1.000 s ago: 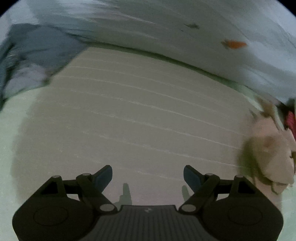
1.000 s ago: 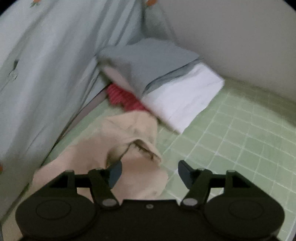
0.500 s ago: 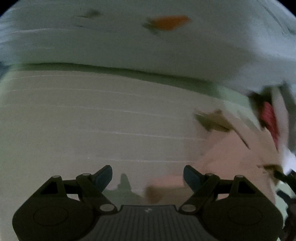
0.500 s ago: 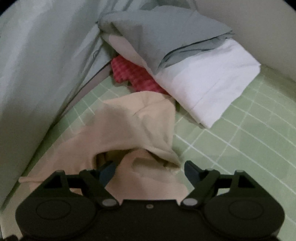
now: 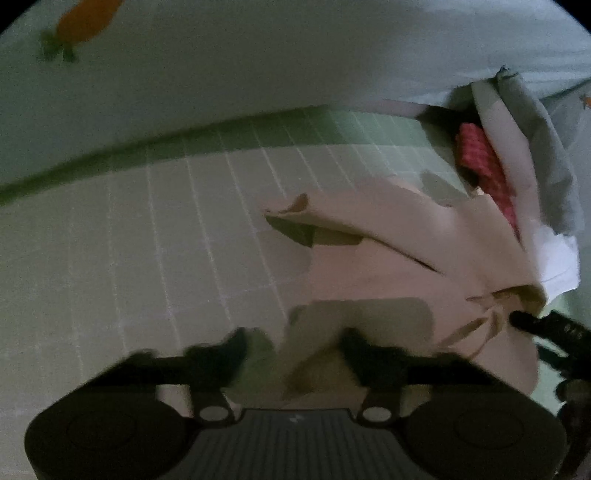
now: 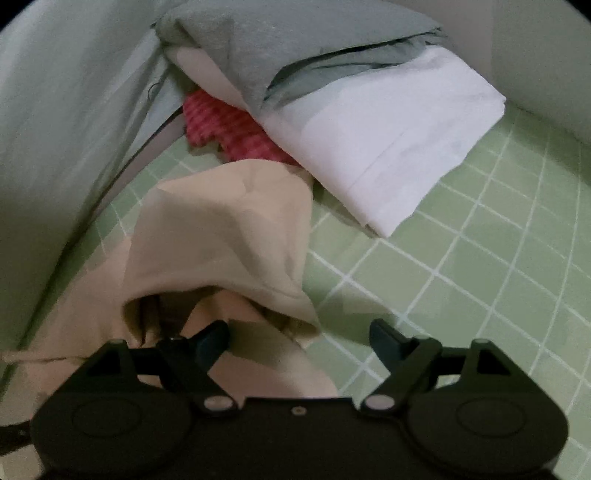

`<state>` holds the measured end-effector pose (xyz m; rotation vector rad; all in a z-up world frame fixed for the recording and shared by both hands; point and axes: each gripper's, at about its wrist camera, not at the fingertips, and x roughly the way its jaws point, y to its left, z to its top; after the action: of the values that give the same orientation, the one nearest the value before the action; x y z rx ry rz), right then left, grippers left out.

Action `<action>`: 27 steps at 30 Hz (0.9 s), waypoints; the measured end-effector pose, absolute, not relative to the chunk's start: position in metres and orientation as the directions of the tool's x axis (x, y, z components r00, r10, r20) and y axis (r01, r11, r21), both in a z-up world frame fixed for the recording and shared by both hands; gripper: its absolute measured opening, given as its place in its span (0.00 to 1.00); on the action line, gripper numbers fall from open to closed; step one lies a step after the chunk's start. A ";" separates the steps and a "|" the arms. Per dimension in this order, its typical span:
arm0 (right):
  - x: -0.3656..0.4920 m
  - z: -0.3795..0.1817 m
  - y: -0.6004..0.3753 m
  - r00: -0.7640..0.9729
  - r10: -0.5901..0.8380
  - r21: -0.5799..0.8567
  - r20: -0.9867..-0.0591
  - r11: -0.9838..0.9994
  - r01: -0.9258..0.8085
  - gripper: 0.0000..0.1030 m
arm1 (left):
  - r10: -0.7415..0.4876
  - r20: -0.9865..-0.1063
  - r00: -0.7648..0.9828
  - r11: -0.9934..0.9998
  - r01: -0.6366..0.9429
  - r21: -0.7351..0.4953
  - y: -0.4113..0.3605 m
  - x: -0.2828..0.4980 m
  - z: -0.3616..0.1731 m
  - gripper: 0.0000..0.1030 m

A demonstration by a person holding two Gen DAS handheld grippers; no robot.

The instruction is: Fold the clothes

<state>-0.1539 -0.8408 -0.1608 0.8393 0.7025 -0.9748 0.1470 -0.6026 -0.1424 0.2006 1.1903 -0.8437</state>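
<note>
Both claws spread wide — left claw (image 5: 291, 347) & right claw (image 6: 299, 336) over beige garment (image 6: 221, 236), nothing gripped.

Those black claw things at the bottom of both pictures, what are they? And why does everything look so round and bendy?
Each black claw is a gripper, a two-finger pincher that a person holds, one in each hand. No robot is here. A small camera sits on each gripper and looks out along its fingers, and its wide lens bends the picture round.

One picture comes from the left gripper, the other from the right gripper. Both are open and hold nothing.

Both look at a green checked mat. On it lies a crumpled beige garment, just in front of both grippers. Behind it is a pile: a folded white cloth, a grey cloth on top of it, and something red peeking out underneath. In the left picture you can also see pale fabric with an orange carrot print.
</note>
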 end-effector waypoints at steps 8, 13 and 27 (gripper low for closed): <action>-0.141 -0.162 -0.818 0.508 -0.351 0.354 -0.787 0.418 0.837 0.45 | -0.439 -0.892 0.103 0.735 0.612 -0.292 -0.582 0.138 -0.146 0.03; -0.122 -0.164 -0.789 0.555 -0.285 0.392 -0.782 0.468 0.792 0.29 | -0.397 -0.906 0.146 0.806 0.527 -0.269 -0.533 0.140 -0.139 0.03; -0.051 -0.146 -0.615 0.606 -0.180 0.207 -0.775 0.834 0.511 0.27 | -0.192 -0.947 0.258 0.981 0.071 -0.179 -0.252 0.061 -0.134 0.04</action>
<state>-0.0514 -0.6153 -0.1463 0.4365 0.8301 -0.4143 0.0612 -0.2520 -0.1340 -0.1077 1.2984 -0.1783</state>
